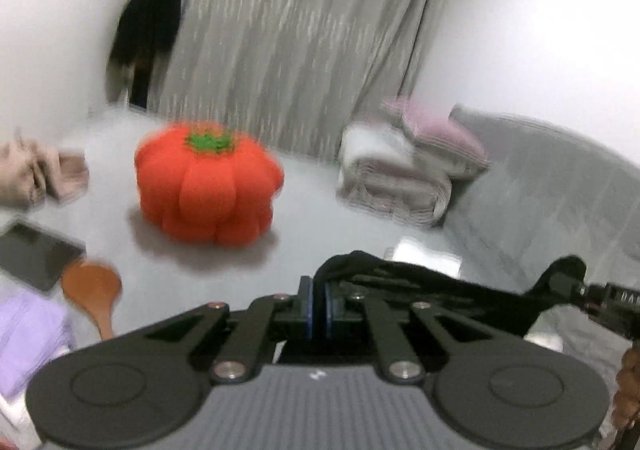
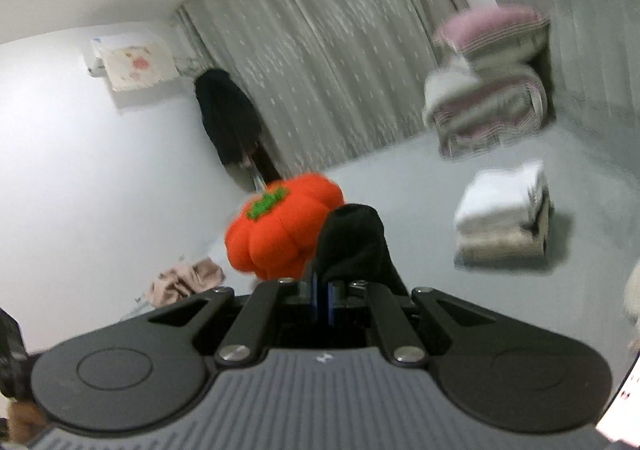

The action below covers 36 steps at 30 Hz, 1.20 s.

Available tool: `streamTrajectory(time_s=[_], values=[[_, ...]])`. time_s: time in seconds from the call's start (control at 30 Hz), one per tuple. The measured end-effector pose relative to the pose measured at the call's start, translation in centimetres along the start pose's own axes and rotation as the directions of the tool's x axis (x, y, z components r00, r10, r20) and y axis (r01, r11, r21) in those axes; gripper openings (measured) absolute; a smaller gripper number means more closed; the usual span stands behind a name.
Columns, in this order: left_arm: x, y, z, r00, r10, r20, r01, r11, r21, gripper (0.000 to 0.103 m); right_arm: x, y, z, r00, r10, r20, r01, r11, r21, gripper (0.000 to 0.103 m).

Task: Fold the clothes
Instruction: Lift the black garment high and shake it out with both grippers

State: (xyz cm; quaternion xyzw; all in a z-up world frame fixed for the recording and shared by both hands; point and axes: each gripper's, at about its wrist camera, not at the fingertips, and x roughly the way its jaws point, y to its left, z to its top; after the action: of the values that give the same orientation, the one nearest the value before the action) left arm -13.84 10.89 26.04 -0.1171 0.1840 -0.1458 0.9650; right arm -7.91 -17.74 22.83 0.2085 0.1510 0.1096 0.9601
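Note:
My left gripper (image 1: 319,290) is shut on a black garment (image 1: 420,282), held above the grey bed. The cloth stretches to the right, where the right gripper (image 1: 568,282) pinches its other end. In the right wrist view my right gripper (image 2: 321,290) is shut on the same black garment (image 2: 352,242), which bunches up above the jaws. Both views are blurred by motion.
An orange pumpkin cushion (image 1: 208,186) sits mid-bed. Folded blankets with a pink pillow (image 1: 408,170) stand at the back right. A folded white and beige stack (image 2: 504,218) lies right. A crumpled beige garment (image 1: 36,174), a tablet (image 1: 36,254), a wooden spoon (image 1: 96,294) and lilac cloth (image 1: 28,334) lie left.

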Motion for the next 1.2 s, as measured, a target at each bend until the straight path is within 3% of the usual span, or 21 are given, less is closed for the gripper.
streamTrajectory(time_s=[0.13,0.3,0.67,0.77,0.87,1.0,1.1,1.2], values=[[-3.9,-1.8,3.5,0.991,0.003,0.133,-0.009,0.999,0.049,0.005,-2.6,2.8,2.2,0.996,0.019,0.087,-0.014,0.998,-0.059,0.005],[-8.3,-3.9,6.5,0.963,0.016,0.268,-0.047,0.993,0.108,0.005,-5.8,6.0,3.8,0.981,0.054,0.188,-0.029,0.990,-0.135,0.005],[-14.1,-6.0,12.1,0.903,0.033,0.428,-0.107,0.983,0.149,0.005,-10.2,10.6,7.7,0.957,0.125,0.263,-0.062,0.970,-0.237,0.005],[-14.2,-5.9,13.1,0.896,0.030,0.442,-0.108,0.982,0.153,0.005,-9.9,11.0,8.3,0.954,0.117,0.276,-0.044,0.965,-0.258,0.005],[-12.5,-5.3,13.7,0.905,0.039,0.423,-0.115,0.981,0.155,0.005,-8.9,11.1,8.5,0.955,0.099,0.281,-0.021,0.963,-0.268,0.005],[-8.3,-3.8,13.4,0.933,0.080,0.350,-0.139,0.979,0.147,0.005,-6.2,10.5,7.5,0.963,0.063,0.263,0.009,0.965,-0.263,0.005],[-3.6,-2.3,12.7,0.955,0.127,0.269,-0.169,0.975,0.141,0.005,-2.7,9.3,6.5,0.980,0.035,0.196,0.014,0.970,-0.241,0.005],[1.6,-0.3,11.6,0.964,0.178,0.196,-0.206,0.970,0.133,0.005,1.6,8.1,5.3,0.992,-0.009,0.123,0.037,0.973,-0.229,0.005]])
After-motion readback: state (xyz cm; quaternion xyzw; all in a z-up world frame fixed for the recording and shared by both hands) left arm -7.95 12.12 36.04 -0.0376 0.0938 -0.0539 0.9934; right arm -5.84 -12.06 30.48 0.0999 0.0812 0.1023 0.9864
